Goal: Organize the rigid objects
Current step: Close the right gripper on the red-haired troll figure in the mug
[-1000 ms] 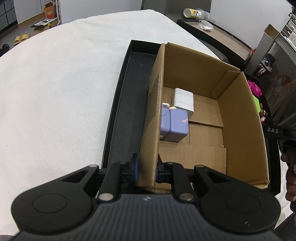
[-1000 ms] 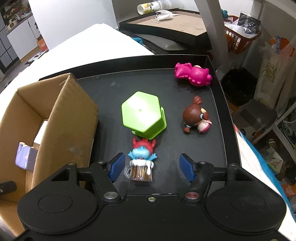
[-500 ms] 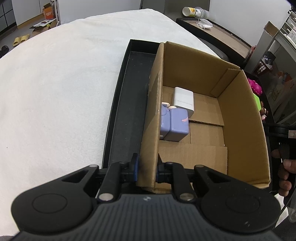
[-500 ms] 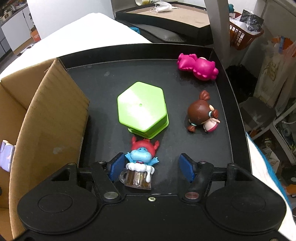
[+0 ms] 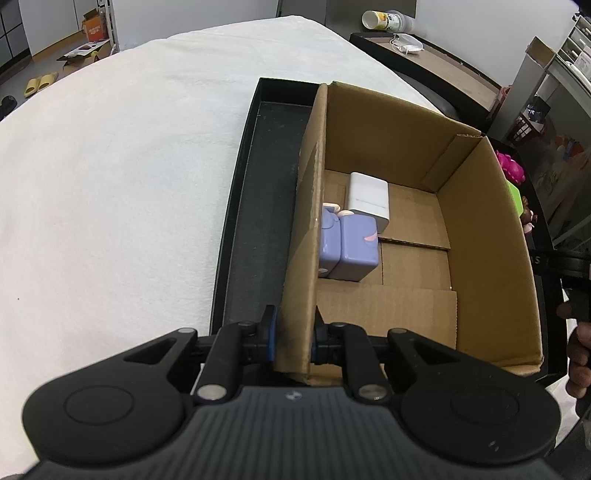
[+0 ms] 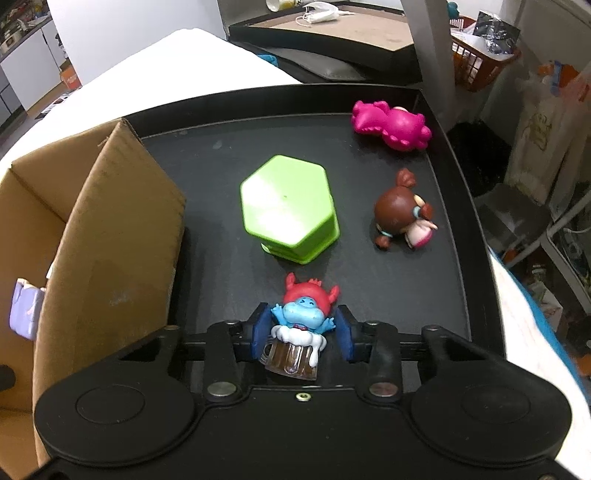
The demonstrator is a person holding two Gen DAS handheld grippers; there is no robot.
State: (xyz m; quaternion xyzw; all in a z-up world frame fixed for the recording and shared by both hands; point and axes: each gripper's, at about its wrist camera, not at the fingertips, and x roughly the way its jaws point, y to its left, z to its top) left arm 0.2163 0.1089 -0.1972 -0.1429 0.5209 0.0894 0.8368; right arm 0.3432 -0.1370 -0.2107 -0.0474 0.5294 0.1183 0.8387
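My left gripper (image 5: 291, 334) is shut on the near left wall of the open cardboard box (image 5: 480, 236), which stands on a black tray (image 5: 258, 177). A purple cube toy (image 5: 351, 247) and a white block (image 5: 369, 199) lie inside the box. My right gripper (image 6: 301, 334) is shut on a blue troll figure with red hair and a brown mug (image 6: 301, 325). Ahead of it on the tray (image 6: 388, 280) sit a green hexagonal box (image 6: 288, 208), a brown-haired doll (image 6: 400, 214) and a pink toy (image 6: 389, 125). The cardboard box (image 6: 110, 236) stands at the left of the right wrist view.
The tray lies on a white cloth-covered surface (image 5: 110, 184). A second dark tray with a cup and a mask (image 6: 332, 33) stands behind. An orange basket (image 6: 480, 62) and shelving clutter are to the right, off the table.
My right gripper has closed its fingers on the blue troll figure, after sliding forward around it. The left gripper has kept its hold on the box wall.
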